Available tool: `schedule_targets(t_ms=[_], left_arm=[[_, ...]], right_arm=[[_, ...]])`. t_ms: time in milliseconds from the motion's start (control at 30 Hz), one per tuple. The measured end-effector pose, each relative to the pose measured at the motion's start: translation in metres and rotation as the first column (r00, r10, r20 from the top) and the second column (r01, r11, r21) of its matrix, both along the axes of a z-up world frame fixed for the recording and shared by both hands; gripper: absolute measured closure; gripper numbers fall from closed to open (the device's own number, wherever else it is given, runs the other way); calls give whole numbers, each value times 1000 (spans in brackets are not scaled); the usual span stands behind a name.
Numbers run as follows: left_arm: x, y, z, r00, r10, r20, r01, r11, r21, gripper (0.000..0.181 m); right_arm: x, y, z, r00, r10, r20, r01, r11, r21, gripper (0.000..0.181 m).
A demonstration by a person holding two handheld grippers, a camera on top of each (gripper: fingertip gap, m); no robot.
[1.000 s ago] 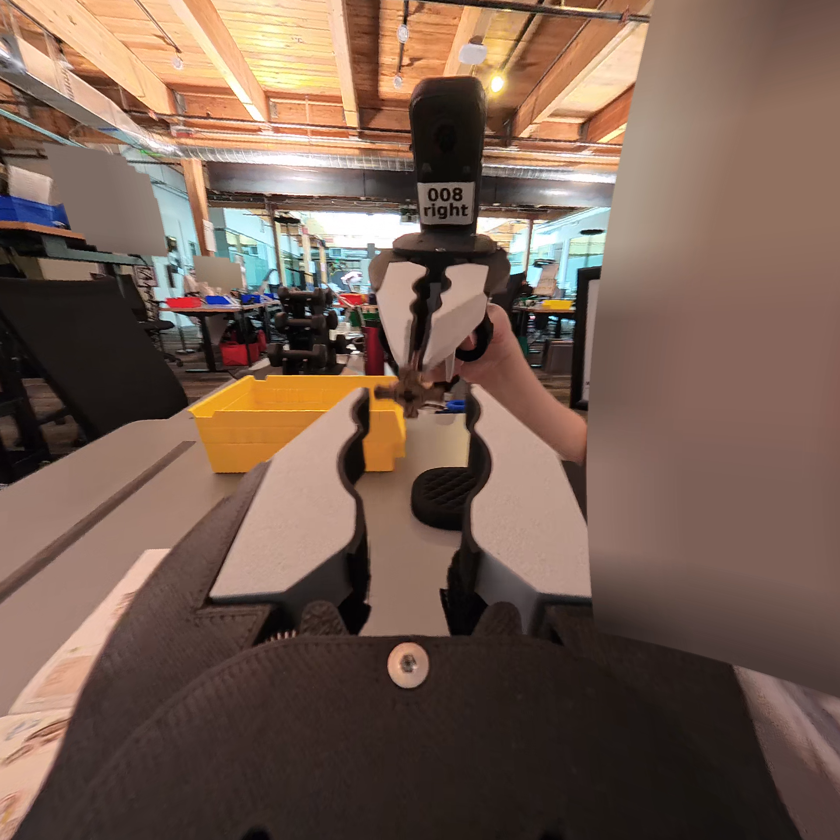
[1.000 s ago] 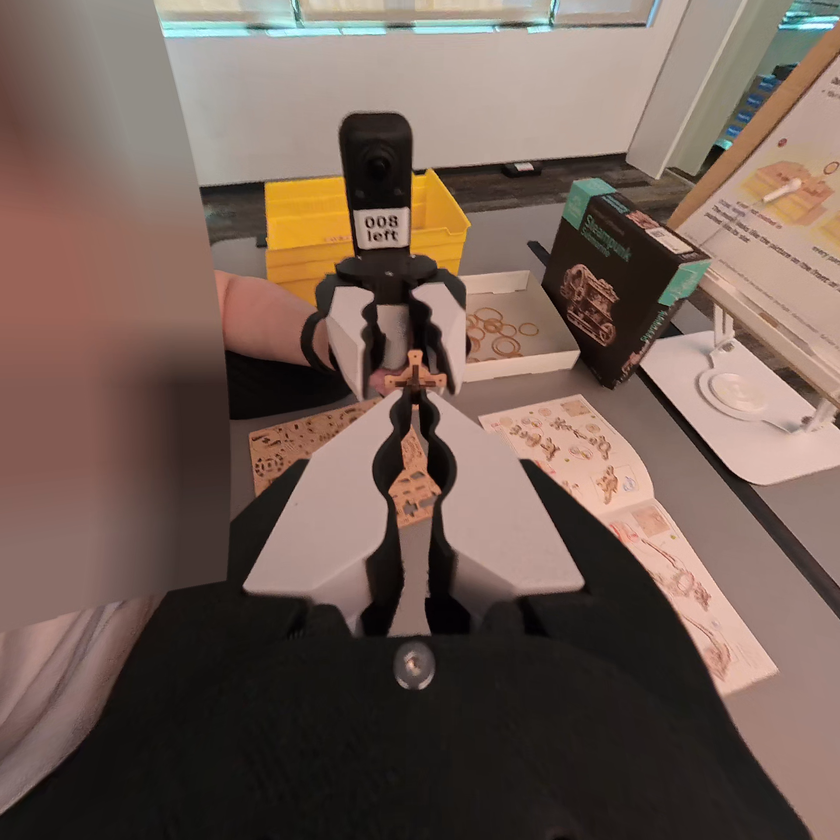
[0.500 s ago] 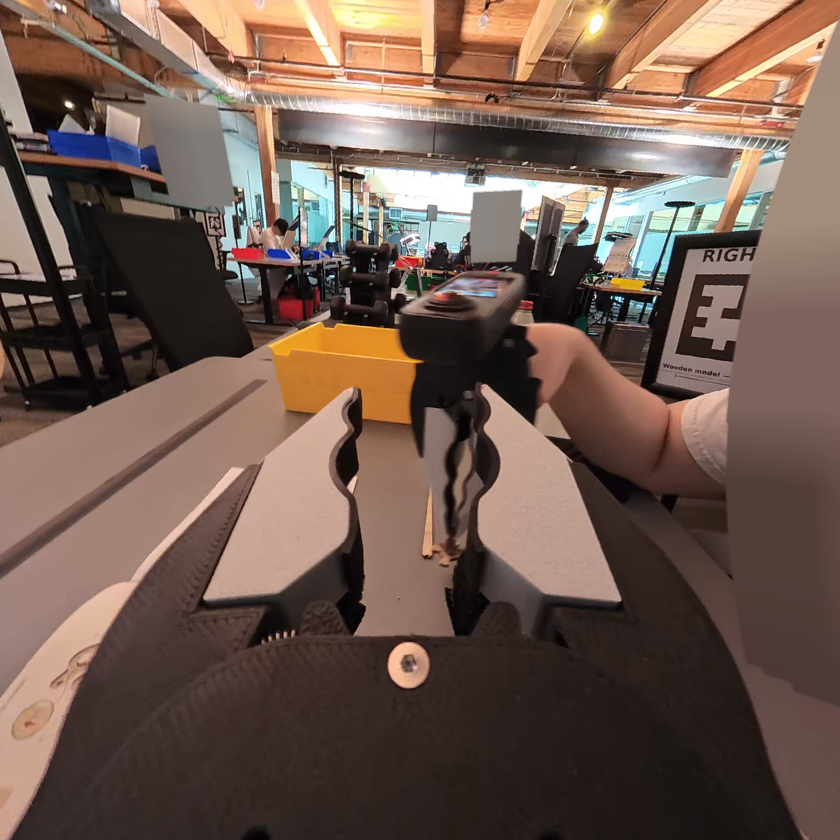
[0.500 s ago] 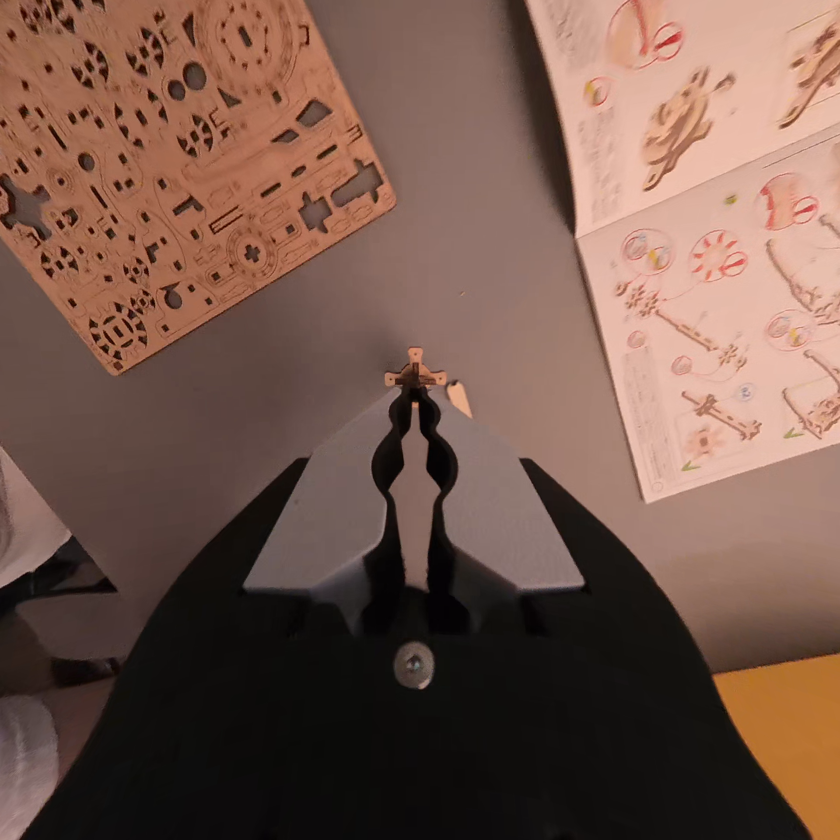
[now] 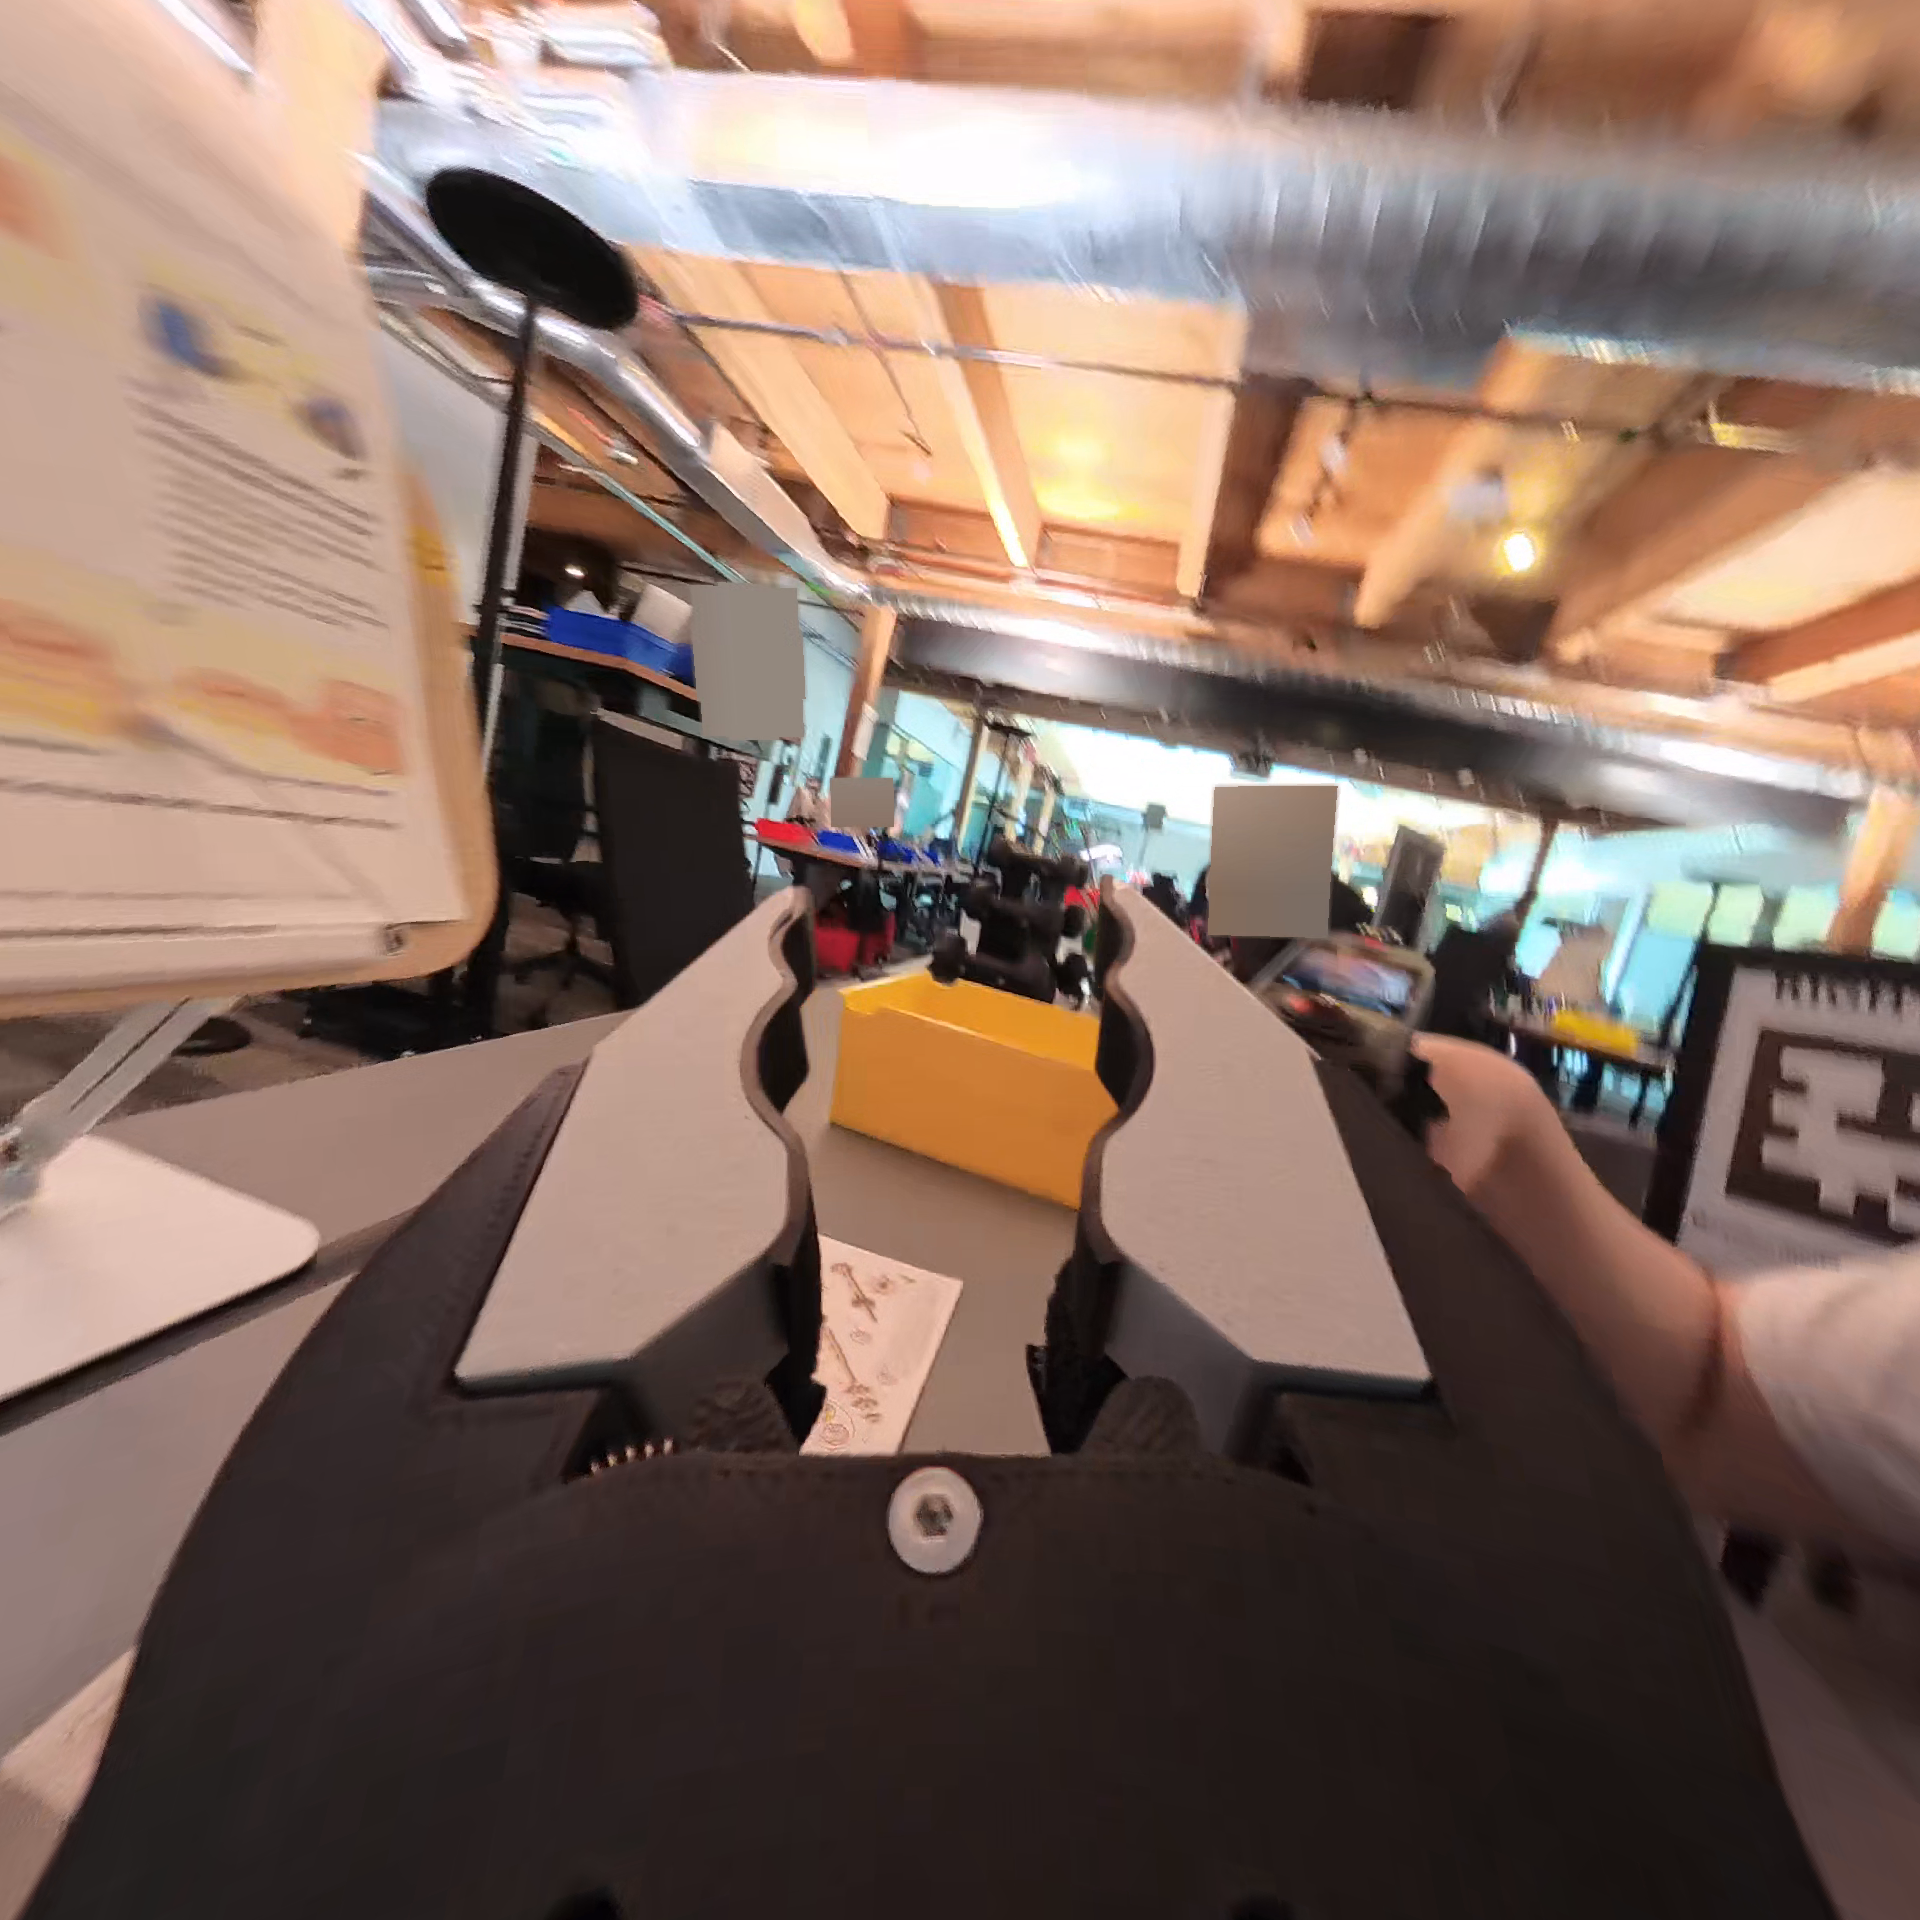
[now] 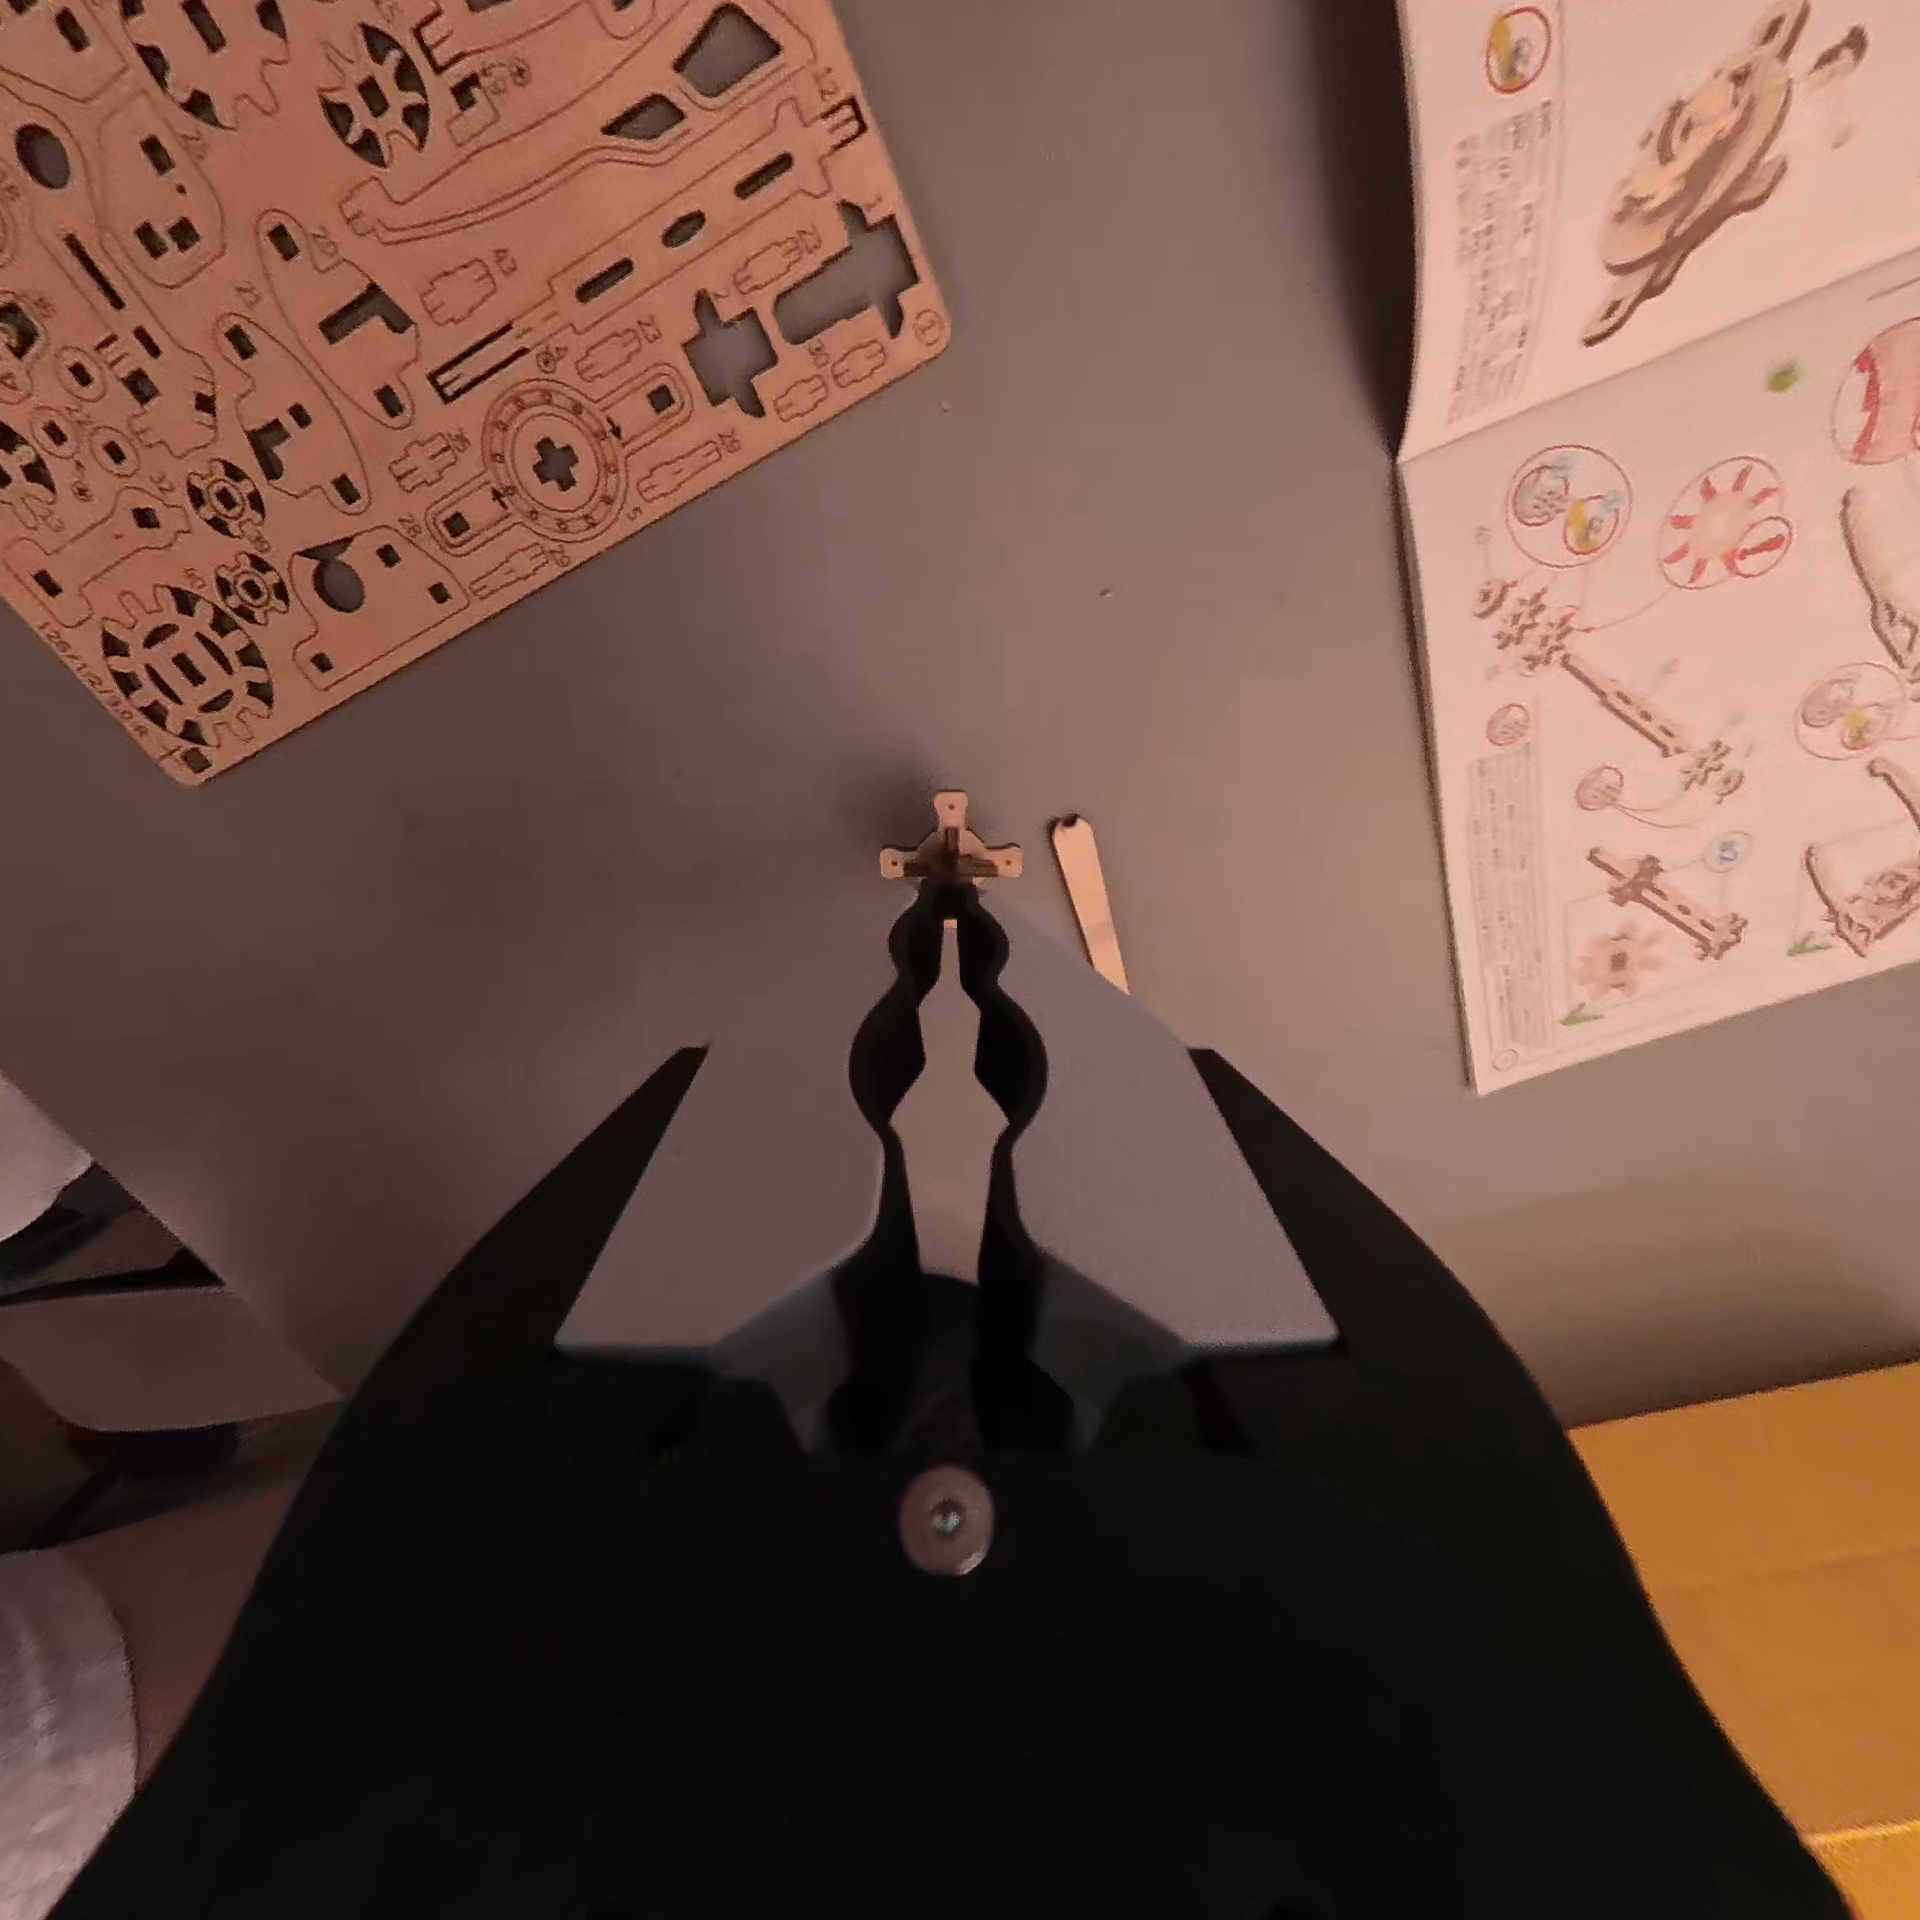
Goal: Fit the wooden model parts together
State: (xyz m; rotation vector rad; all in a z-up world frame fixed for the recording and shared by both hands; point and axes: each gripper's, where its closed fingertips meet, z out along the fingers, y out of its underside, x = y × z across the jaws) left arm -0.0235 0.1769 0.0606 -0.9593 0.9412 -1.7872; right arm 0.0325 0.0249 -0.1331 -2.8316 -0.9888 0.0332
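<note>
**Right claw pinches a small wooden cross piece over the table; left claw gapes with nothing in it**

In the right wrist view the right gripper (image 6: 948, 914) points straight down at the grey table (image 6: 1195, 468). Its two grey fingers (image 6: 1091, 1122) are drawn together at the tips and clamp a small cross-shaped wooden assembly (image 6: 950, 858), which sits just above the middle of the frame. Whether the piece touches the table or hangs just over it cannot be told. Just beside it, to the right, a slim pale wooden stick (image 6: 1086, 902) lies flat on the table, its lower end hidden behind the right finger.

The upper left of that frame is filled by a laser-cut plywood sheet (image 6: 416, 343) with several parts already punched out, lying flat and well apart from the held piece. Along the right edge lies an open instruction booklet (image 6: 1662, 675) showing coloured diagrams. A yellow surface (image 6: 1766, 1558) fills the lower right corner.

In the left wrist view, which is blurred, the left gripper (image 5: 951, 925) is raised and faces across the room, its fingers (image 5: 665, 1143) spread wide with nothing between them. Through the gap a yellow bin (image 5: 966, 1101) stands on the table, with a corner of a printed sheet (image 5: 883, 1340) nearer the camera. A page on a tilted stand (image 5: 208, 582) occupies the upper left. At the right edge a person's hand (image 5: 1496, 1122) and forearm reach in, in front of a black-and-white marker board (image 5: 1818, 1122).
</note>
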Motion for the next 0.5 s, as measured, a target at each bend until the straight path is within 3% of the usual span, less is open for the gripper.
schedule_targets(t_ms=[100, 200, 267, 500], left_arm=[[1, 11, -5, 1000, 4, -13, -5, 999, -49, 129], [5, 9, -9, 1000, -4, -30, 2, 999, -46, 130], [6, 5, -10, 999, -9, -37, 8, 999, -34, 130], [8, 2, -12, 999, -25, -47, 23, 999, -35, 131]], right_arm=[[-1, -2, -12, 1000, 4, 23, -3, 998, -57, 180], [-1, -1, -2, 999, 20, 32, -20, 1000, -2, 180], [2, -5, -14, 998, 10, 54, -6, 998, -68, 180], [4, -2, -7, 996, 21, 87, -19, 1000, -20, 180]])
